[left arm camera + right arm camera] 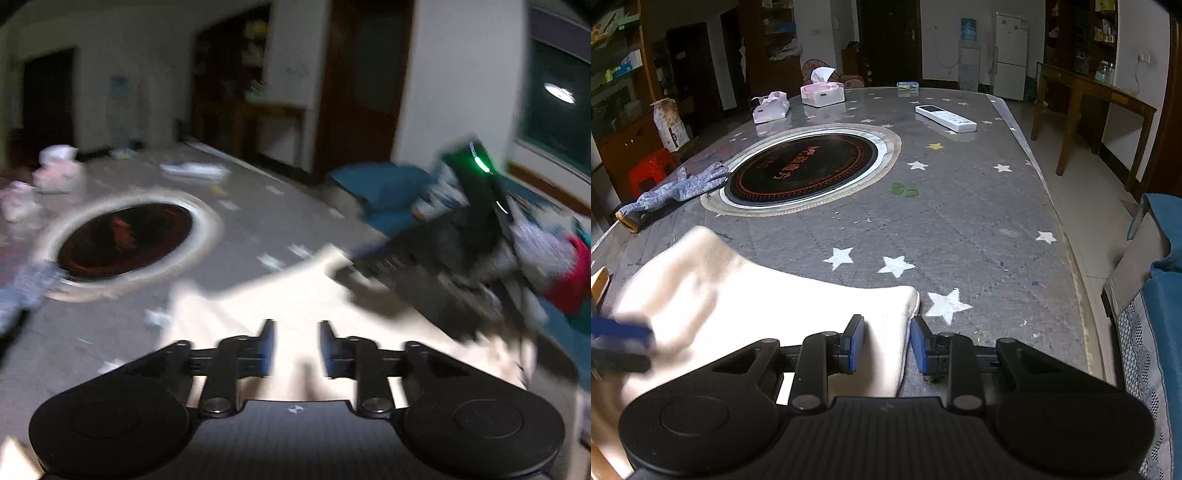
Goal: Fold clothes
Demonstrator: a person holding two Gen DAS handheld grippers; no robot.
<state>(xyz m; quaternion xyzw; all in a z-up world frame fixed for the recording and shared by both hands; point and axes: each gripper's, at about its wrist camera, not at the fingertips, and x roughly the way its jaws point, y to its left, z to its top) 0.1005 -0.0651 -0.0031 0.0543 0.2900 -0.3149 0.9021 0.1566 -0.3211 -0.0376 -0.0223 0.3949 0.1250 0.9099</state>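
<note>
The cream garment (746,295) lies on the near edge of the star-patterned table (979,221), at about 7 o'clock from the round black cooktop (801,168). The right gripper (886,343) hangs over the garment's corner, fingers narrowly apart with cloth between them; whether the pads pinch it I cannot tell. The left gripper (297,347) is blurred over the cloth, pads apart and gripping nothing.

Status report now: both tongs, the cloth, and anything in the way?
Left tongs open, nothing between them. Right tongs apart over the cream cloth edge, grip unclear. Cloth lies on the table. Glove and remote lie apart.
</note>
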